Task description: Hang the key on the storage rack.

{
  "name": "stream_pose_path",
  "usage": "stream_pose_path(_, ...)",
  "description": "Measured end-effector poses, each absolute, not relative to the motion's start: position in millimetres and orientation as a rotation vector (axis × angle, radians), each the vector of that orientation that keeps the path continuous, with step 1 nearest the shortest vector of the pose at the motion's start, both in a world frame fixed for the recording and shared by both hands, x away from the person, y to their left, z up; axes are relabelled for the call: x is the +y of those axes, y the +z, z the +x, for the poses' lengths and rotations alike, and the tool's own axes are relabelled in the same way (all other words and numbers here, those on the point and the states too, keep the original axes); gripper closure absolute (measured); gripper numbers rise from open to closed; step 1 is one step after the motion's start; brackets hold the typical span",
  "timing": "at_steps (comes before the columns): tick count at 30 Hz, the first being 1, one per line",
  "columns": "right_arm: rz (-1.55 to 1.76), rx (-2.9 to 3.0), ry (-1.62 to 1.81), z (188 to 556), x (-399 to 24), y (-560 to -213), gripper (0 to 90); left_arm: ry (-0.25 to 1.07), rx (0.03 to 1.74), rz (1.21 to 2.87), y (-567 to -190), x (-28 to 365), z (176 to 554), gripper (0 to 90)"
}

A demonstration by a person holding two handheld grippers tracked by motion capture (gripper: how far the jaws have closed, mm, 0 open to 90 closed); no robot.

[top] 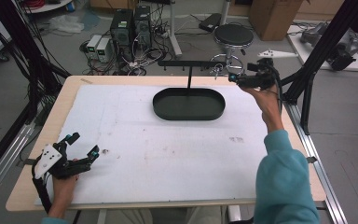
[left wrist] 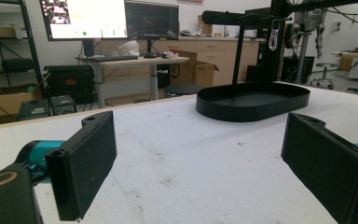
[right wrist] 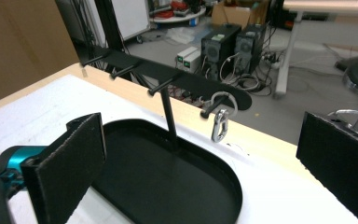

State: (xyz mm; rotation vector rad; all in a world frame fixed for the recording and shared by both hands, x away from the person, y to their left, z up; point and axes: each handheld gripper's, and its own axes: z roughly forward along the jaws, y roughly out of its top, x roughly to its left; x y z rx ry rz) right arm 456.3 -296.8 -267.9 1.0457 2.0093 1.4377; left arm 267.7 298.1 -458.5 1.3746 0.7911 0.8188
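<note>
The left tool rests low at the near left corner of the tabletop, its jaws spread wide with nothing between them; in the left gripper view only bare white surface lies between the two black pads. Toward the middle of the far side stands a black stand: an oval, shallow tray with a low upright wall, a thin post rising from its far edge, and a flat crossbar on top that carries several short pegs. The tray is matte black and holds nothing. A small silver carabiner hangs from the peg at the right end of the crossbar; it is an elongated metal loop with a bright, polished look, dangling upright just beyond the tray's far rim, and a pale ring shows on the same peg behind it. The right tool is held up in the air just right of that end of the bar, near the carabiner but apart from it, its jaws wide apart and gripping nothing
</note>
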Motion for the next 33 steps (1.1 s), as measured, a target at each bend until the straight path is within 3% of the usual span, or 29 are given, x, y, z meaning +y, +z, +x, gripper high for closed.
stream_pose_path(6, 0.927, 1.987, 1.565, 410, -314, -293, 0.8, 0.822, 0.789, 1.382, -458, 298, 268, 10.6)
stream_pose_path(16, 0.825, 1.923, 1.683, 350, -321, -363, 0.8, 0.823, 0.785, 1.380, -458, 297, 267, 10.6)
stream_pose_path(27, 0.823, 1.846, 1.690, 318, -323, -435, 0.8, 0.826, 0.787, 1.382, -458, 297, 267, 10.6)
stream_pose_path(33, 0.846, 1.819, 1.709, 315, -327, -454, 0.7, 0.827, 0.785, 1.383, -458, 297, 267, 10.6)
